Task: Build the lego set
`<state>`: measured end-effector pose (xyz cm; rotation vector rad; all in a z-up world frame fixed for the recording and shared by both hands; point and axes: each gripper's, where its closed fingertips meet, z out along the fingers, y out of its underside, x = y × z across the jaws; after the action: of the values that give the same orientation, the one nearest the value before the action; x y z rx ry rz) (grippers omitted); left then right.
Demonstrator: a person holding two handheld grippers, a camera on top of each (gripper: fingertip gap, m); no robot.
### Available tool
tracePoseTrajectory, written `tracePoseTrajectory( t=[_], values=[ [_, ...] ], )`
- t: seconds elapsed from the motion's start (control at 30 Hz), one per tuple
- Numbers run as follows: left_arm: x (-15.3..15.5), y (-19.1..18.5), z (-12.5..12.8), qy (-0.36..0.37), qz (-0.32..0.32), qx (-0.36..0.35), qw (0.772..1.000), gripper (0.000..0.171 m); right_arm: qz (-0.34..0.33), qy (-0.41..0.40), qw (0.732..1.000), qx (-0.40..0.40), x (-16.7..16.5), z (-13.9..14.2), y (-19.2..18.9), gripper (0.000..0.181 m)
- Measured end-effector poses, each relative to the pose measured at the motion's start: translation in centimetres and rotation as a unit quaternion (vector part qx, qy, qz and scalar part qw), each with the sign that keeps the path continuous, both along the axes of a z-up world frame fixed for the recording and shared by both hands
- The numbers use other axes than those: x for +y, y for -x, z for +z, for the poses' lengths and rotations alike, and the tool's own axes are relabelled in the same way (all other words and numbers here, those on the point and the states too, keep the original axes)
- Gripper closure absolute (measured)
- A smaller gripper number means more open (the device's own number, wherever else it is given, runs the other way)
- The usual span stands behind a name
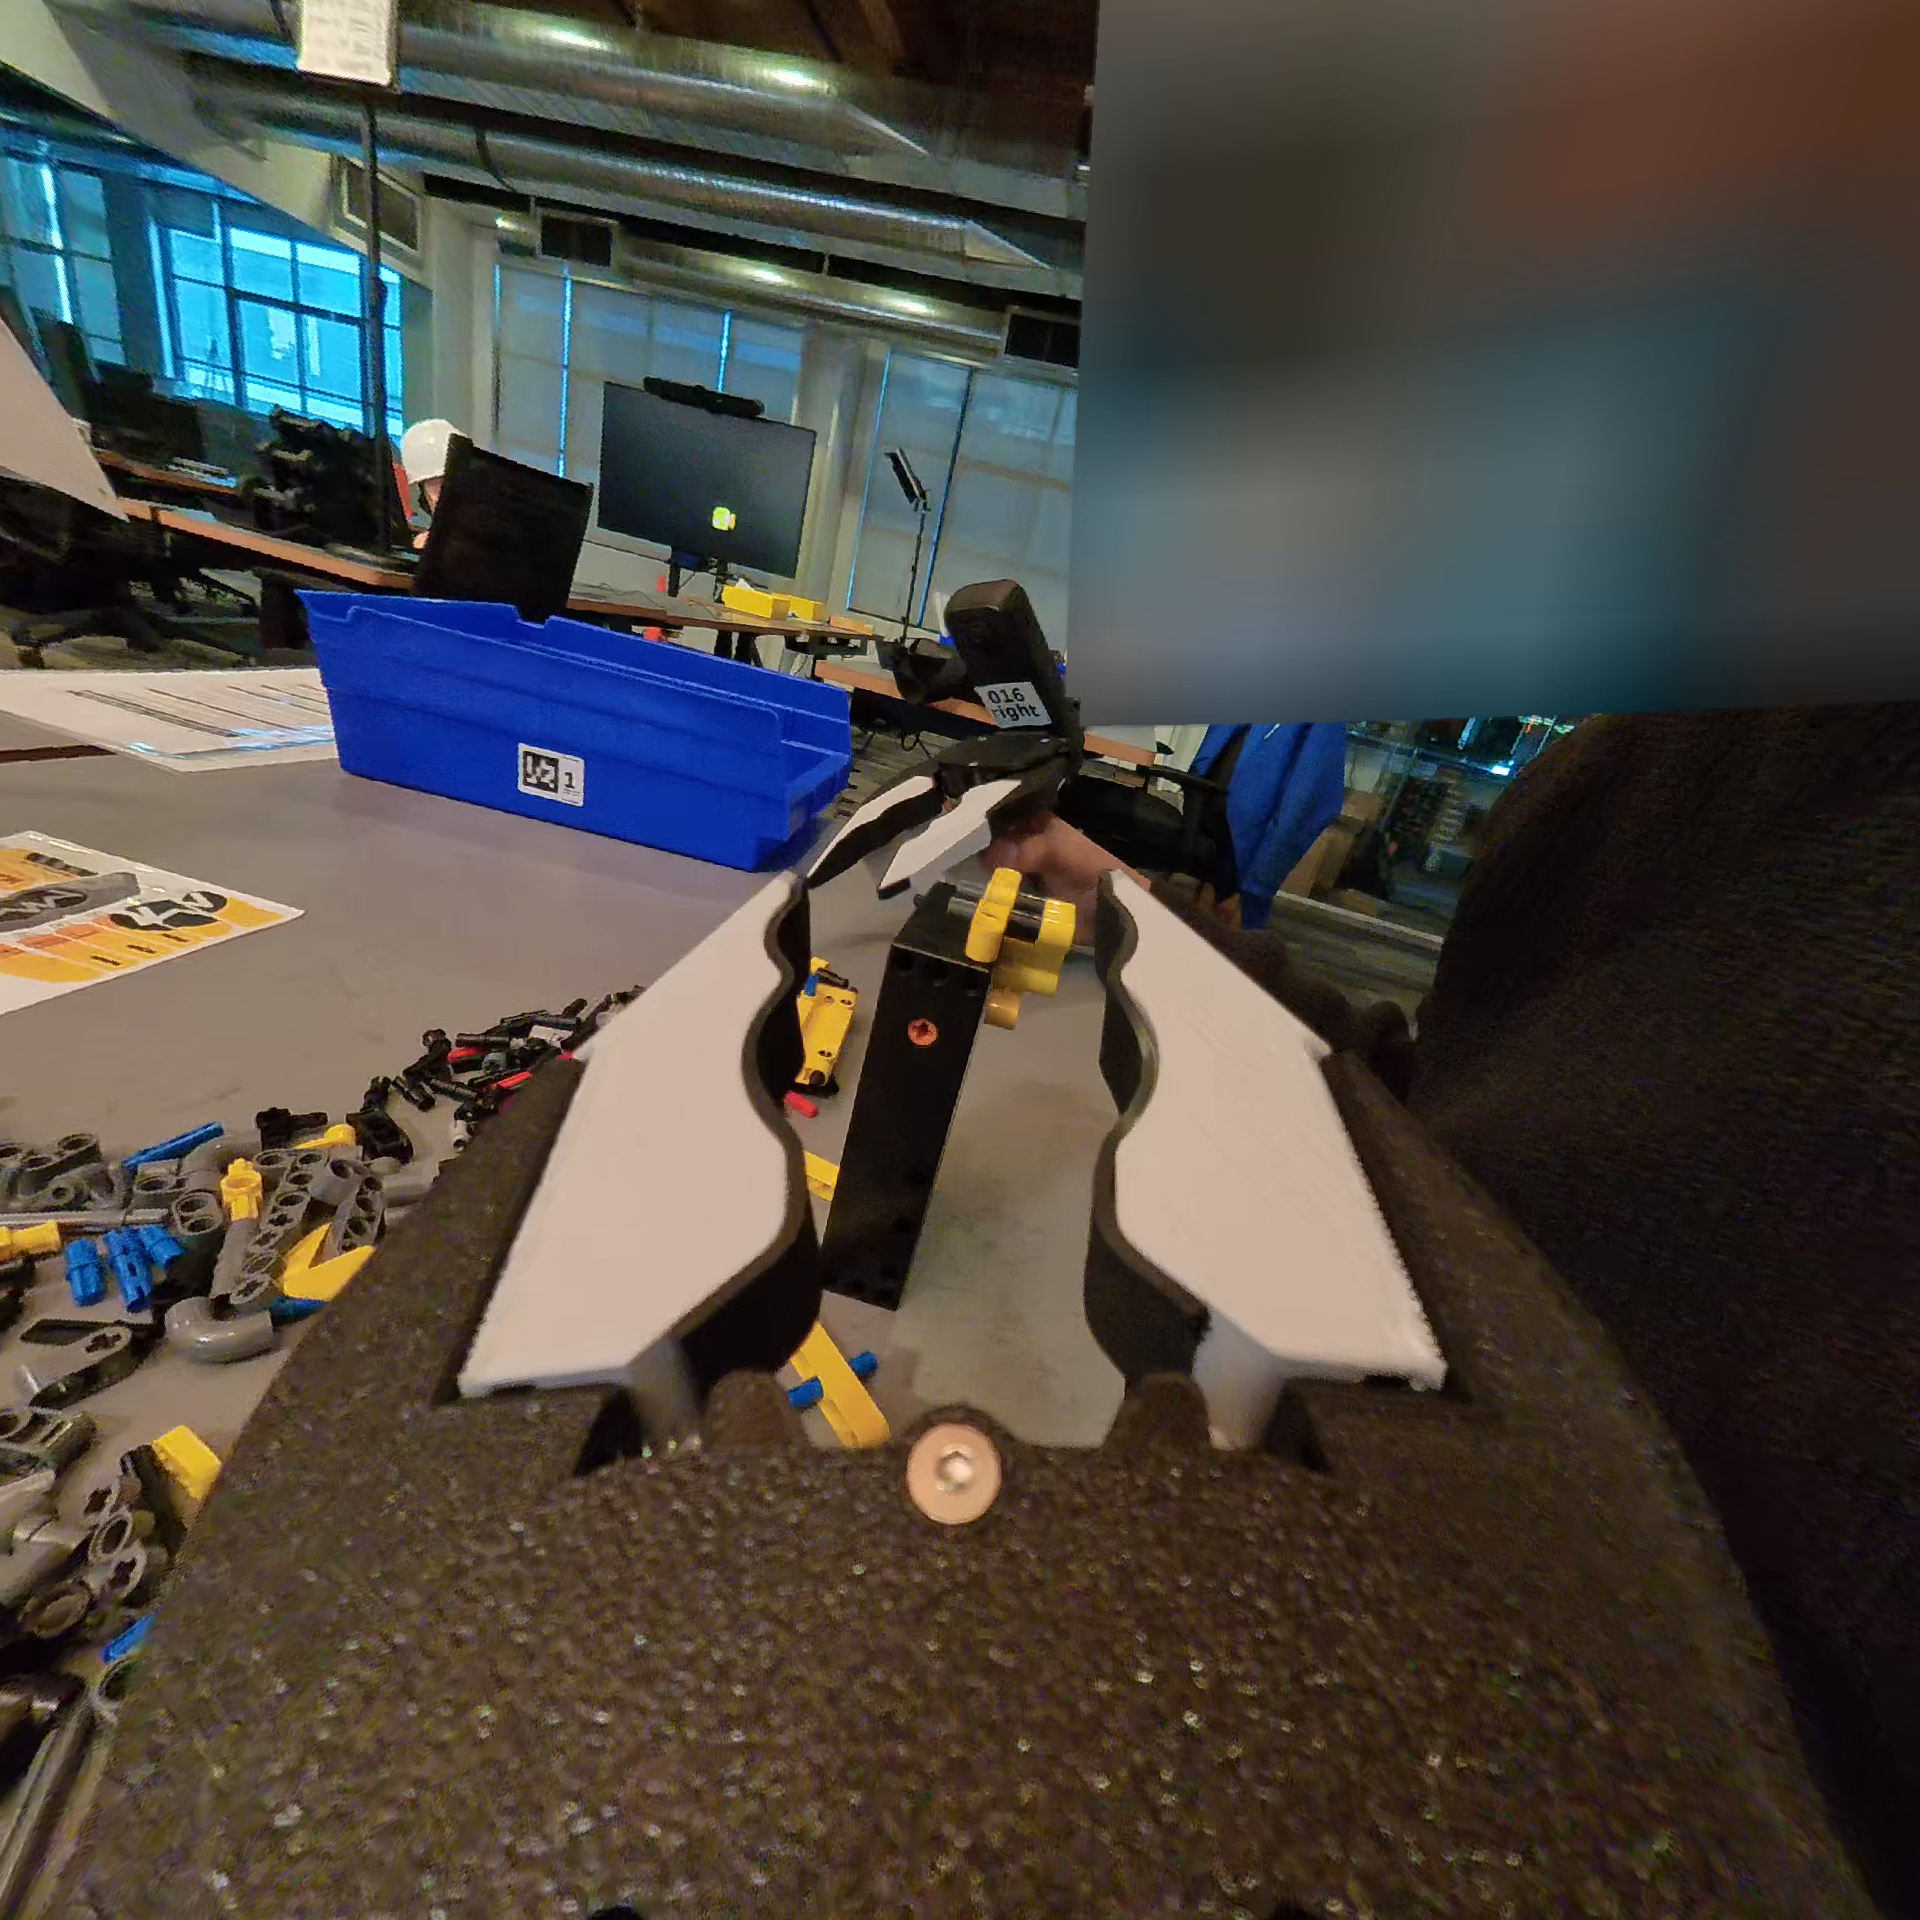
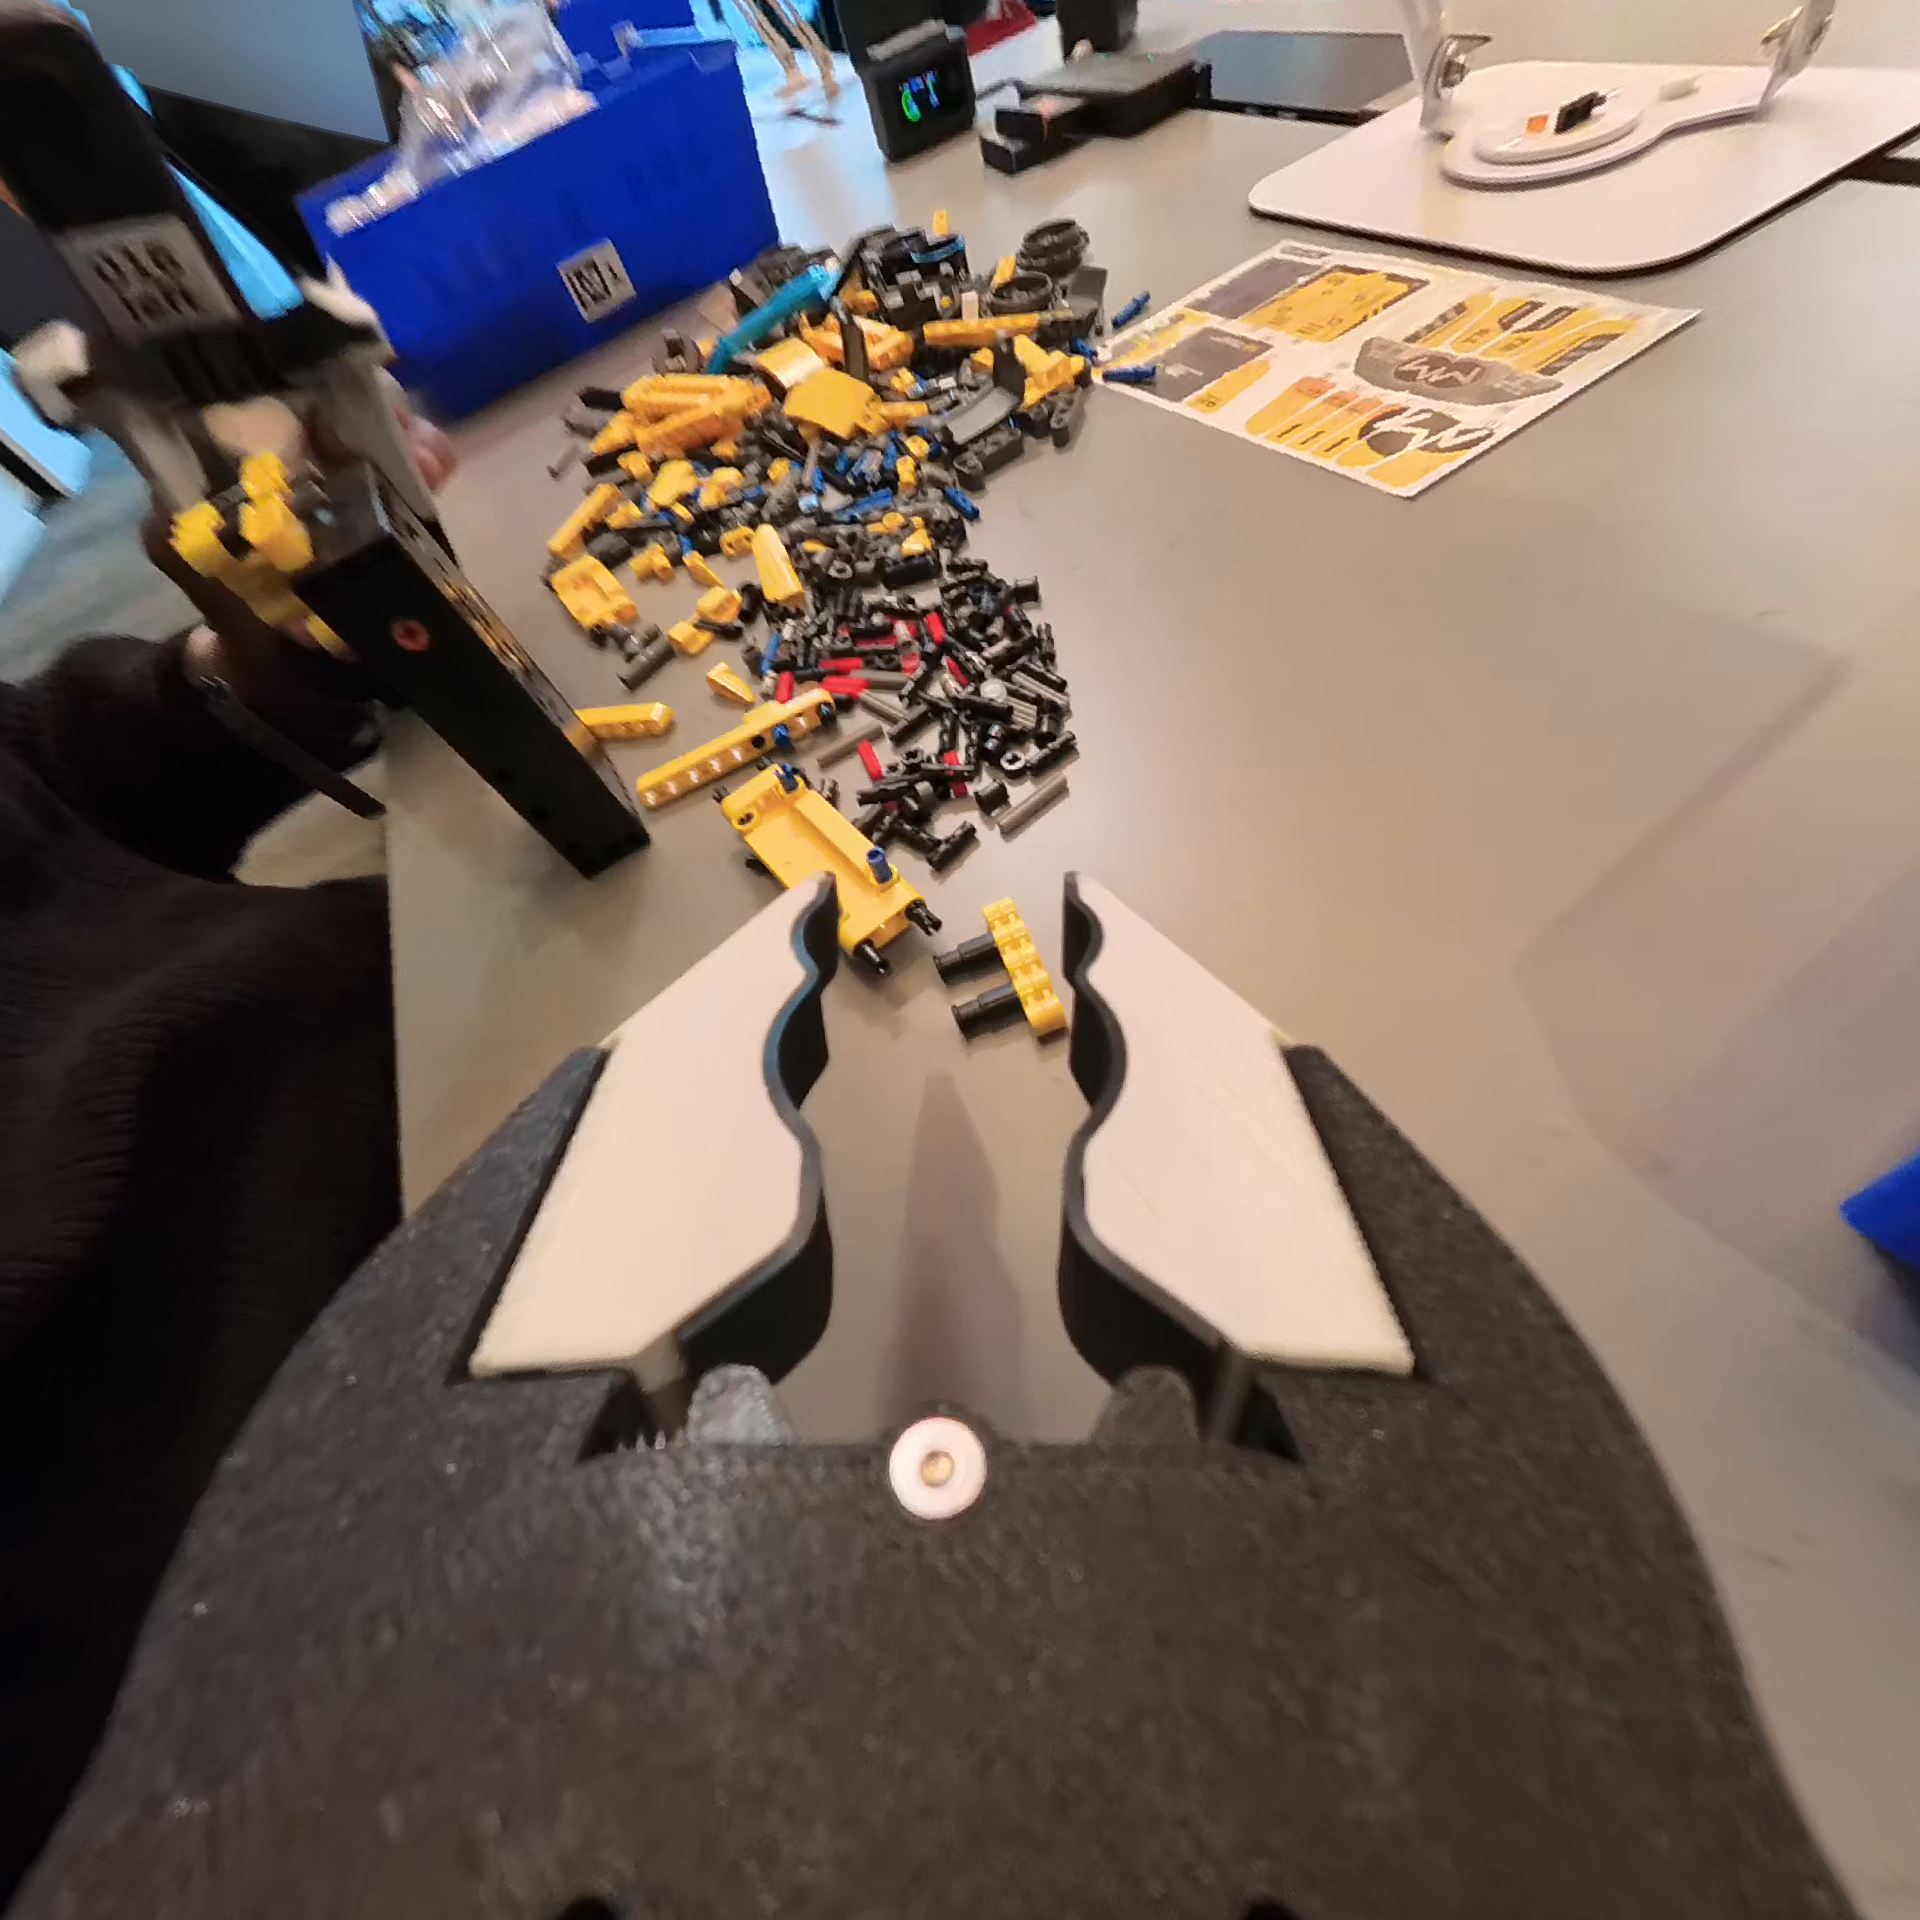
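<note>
My left gripper (image 1: 951, 894) is open wide. A long black block (image 1: 914, 1091) stands tilted with its lower end on the grey table (image 1: 436, 935). Its top end carries a yellow piece (image 1: 1023, 940) and sits between my fingertips, with a gap on each side. The block also shows in the right wrist view (image 2: 488, 707), under the blurred left gripper (image 2: 312, 416). My right gripper (image 2: 951, 894) is open and empty, low over the table. A small yellow beam with two black pins (image 2: 1013, 971) lies between its fingertips. A yellow assembly (image 2: 821, 862) lies by its left finger.
A large pile of yellow, black, red and blue building parts (image 2: 862, 520) covers the table ahead. A blue bin (image 2: 540, 239) stands behind it. A sticker sheet (image 2: 1382, 364) and a white stand base (image 2: 1558, 177) lie at the right. A person's dark sleeve (image 2: 156, 1039) is at the left.
</note>
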<state>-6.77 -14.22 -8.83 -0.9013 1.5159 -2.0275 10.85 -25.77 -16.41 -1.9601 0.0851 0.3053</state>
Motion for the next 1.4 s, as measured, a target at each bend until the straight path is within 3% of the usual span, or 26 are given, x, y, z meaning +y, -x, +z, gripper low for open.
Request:
tracePoseTrajectory(
  t=[0.27, 0.83, 1.07, 1.4],
  values=[
    [-0.1, -0.2, -0.1, 0.003, -0.004, 0.008, 1.0, 0.117, 0.008, -0.01, 0.999, -0.052, 0.4, 0.1, 0.6, 0.139],
    [0.2, -0.2, -0.1, 0.013, -0.006, 0.011, 1.0, 0.117, 0.046, 0.013, 0.996, -0.076, 1.0, -1.2, 2.2, 0.142],
    [0.3, -0.1, 0.1, 0.019, -0.006, 0.006, 1.0, 0.117, -0.003, 0.056, 0.994, -0.089, 0.1, -2.4, -0.2, 0.142],
    [0.2, -0.3, -0.1, 0.019, -0.011, 0.016, 1.0, 0.117, 0.01, 0.056, 0.994, -0.098, 0.0, -2.5, 0.1, 0.142]
  ],
)
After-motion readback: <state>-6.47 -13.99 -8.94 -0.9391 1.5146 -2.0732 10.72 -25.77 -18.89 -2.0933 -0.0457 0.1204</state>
